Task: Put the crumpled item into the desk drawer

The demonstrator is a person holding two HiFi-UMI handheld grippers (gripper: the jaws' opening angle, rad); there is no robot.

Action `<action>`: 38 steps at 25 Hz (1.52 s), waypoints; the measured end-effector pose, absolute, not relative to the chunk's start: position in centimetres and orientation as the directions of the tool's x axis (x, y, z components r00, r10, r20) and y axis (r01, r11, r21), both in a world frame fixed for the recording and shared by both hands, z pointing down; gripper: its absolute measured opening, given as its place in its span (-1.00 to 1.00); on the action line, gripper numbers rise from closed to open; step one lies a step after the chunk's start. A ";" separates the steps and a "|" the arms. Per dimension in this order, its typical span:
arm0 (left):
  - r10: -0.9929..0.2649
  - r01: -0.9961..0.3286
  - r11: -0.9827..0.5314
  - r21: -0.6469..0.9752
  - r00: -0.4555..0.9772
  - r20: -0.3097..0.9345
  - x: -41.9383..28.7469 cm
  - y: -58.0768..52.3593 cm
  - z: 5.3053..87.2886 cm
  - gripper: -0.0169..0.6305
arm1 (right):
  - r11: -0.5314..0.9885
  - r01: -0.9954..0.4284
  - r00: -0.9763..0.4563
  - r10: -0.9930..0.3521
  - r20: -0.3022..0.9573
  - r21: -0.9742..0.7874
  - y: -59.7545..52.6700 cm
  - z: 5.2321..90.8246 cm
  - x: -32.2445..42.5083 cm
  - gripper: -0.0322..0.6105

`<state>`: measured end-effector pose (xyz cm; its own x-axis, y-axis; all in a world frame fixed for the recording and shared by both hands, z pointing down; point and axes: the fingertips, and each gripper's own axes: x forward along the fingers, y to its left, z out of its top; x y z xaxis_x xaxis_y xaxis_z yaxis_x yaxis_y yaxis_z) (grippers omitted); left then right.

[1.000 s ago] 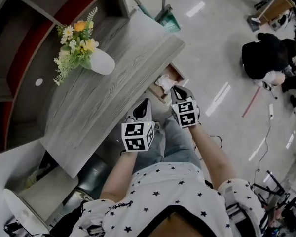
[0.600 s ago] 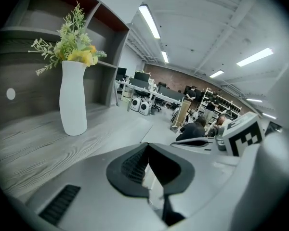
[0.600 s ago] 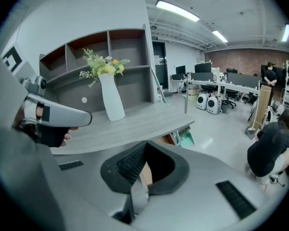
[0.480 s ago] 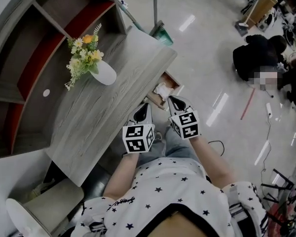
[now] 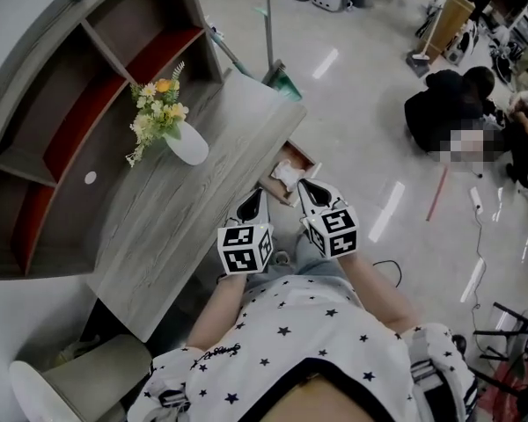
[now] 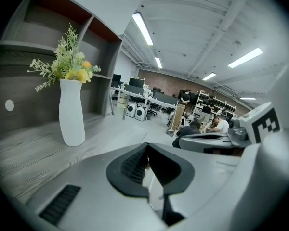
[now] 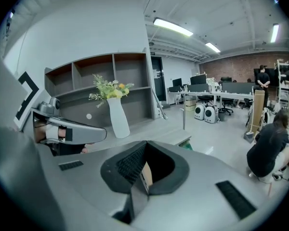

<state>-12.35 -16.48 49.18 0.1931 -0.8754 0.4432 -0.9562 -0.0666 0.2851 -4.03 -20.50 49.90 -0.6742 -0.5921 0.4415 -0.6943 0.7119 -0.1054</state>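
Two grippers sit side by side in front of you. Your left gripper [image 5: 259, 195] has its jaws pressed together with nothing in them. Your right gripper [image 5: 304, 185] has its jaws pressed together too, and it is empty as well. Each one has a cube with black and white square marks on it.

The crumpled item [image 5: 287, 175] is white. It lies inside the open drawer [image 5: 310, 155] at the edge of the desk [image 5: 185, 218]. It is just ahead of your right gripper's tips, a bit to their left, and it does not touch them. Your left gripper's tips are near the drawer's closer corner, beside the desk edge.

A white vase [image 5: 190, 145] with flowers [image 5: 158, 111] stands on the desk, well apart from both grippers.
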 end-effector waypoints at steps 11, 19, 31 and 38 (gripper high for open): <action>-0.895 -0.961 -0.092 0.262 0.195 0.401 -12.2 -15.5 46.9 -0.91 | 0.701 -0.702 -0.689 -0.624 0.368 -0.127 -19.3 46.5 -3.4 -0.92; -0.903 -0.961 -0.092 0.262 0.192 0.385 -12.2 -15.3 46.2 -0.91 | 0.709 -0.692 -0.703 -0.619 0.350 -0.135 -18.7 45.7 -3.8 -0.92; -0.902 -0.959 -0.085 0.269 0.189 0.389 -12.2 -15.0 46.1 -0.91 | 0.716 -0.685 -0.714 -0.620 0.326 -0.138 -18.3 45.0 -4.0 -0.92; -0.899 -0.959 -0.088 0.268 0.193 0.393 -12.2 -15.0 46.4 -0.91 | 0.720 -0.679 -0.720 -0.615 0.321 -0.143 -18.4 45.1 -4.3 -0.92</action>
